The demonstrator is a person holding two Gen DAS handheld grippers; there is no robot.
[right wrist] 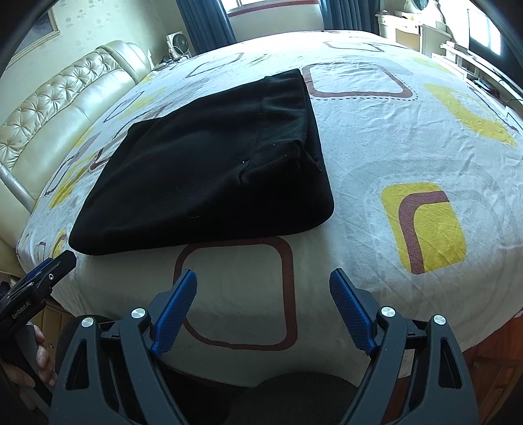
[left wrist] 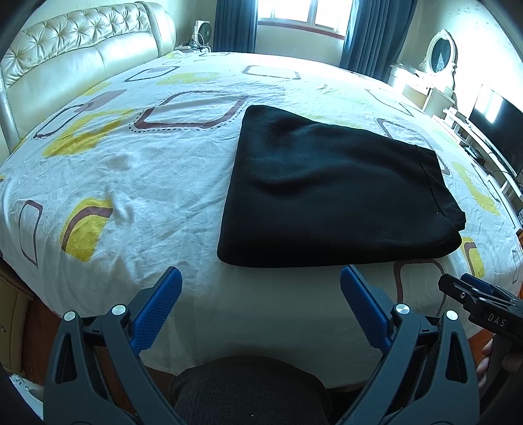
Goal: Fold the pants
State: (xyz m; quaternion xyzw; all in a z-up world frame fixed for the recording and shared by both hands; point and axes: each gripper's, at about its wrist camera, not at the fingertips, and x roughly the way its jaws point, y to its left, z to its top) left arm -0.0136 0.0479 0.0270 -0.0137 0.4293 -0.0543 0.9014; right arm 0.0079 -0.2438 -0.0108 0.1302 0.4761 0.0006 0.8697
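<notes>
Black pants (left wrist: 330,193) lie folded into a flat rectangle on the patterned bed sheet (left wrist: 130,176); the right wrist view shows the same pants (right wrist: 209,170) up and to the left. My left gripper (left wrist: 261,278) hangs open just short of the fold's near edge, nothing between its blue pads. My right gripper (right wrist: 263,281) is also open and empty, above the sheet (right wrist: 376,157) near the bed's front edge, apart from the pants. Each gripper shows at the edge of the other's view: the right gripper (left wrist: 470,287), the left gripper (right wrist: 52,264).
A cream tufted headboard (left wrist: 65,59) runs along the left. A fan (left wrist: 204,32) and dark curtains (left wrist: 235,23) stand behind the bed. A dressing table with a mirror (left wrist: 441,52) and a dark screen (left wrist: 500,130) are at the right. A hand (right wrist: 39,359) holds the left gripper's handle.
</notes>
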